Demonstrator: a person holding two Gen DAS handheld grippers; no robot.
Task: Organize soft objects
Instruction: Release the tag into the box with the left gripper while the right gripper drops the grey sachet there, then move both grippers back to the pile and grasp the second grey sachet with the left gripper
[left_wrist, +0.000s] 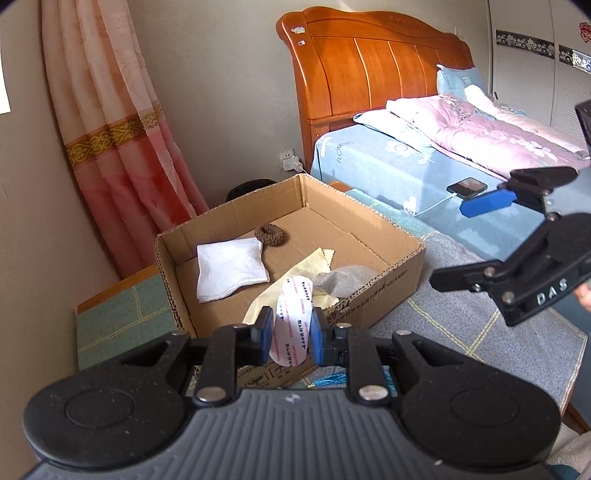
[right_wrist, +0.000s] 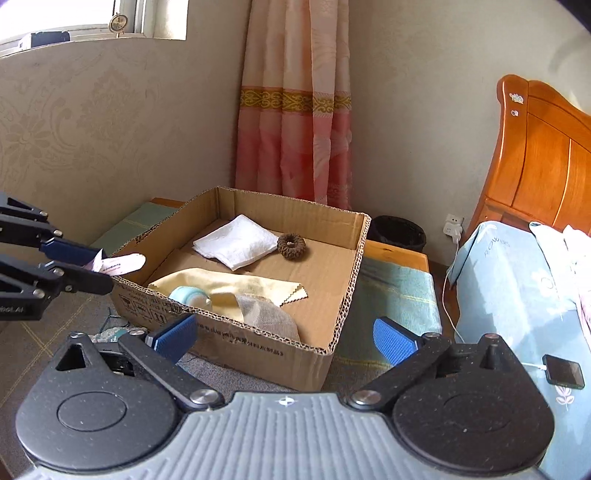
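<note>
- Left gripper (left_wrist: 287, 334) has its jaws clamped on a white packet with pink print (left_wrist: 291, 321); the packet stands upright between the blue pads, just at the near wall of the cardboard box (left_wrist: 388, 291)
- From the right wrist view, that same packet (right_wrist: 122, 263) pokes out past the left gripper (right_wrist: 79, 264) right at the box's left corner
- Right gripper (right_wrist: 284, 338) stands with its jaws spread wide and nothing between them; no pad touches anything; it hangs just in front of the box's near wall
- In the left wrist view the right gripper (left_wrist: 461, 243) shows off to the right of the box, above the blanket-covered surface (left_wrist: 461, 332)
- Inside the box: a folded white cloth (right_wrist: 236, 242) toward the back, a brown scrunchie (right_wrist: 291, 245) just beside it
- Nearer the front, a pale yellow cloth (right_wrist: 236, 286) lies flat; a grey fabric piece (right_wrist: 269, 319) rests against the near wall, partly on the yellow cloth
- A small pale blue round item (right_wrist: 190, 295) sits at the yellow cloth's near edge; what it is I cannot tell
- A phone (right_wrist: 565, 374) lies on the bed (right_wrist: 517, 288) at right, cable attached
- A pink curtain (right_wrist: 295, 110) hangs behind the box
</note>
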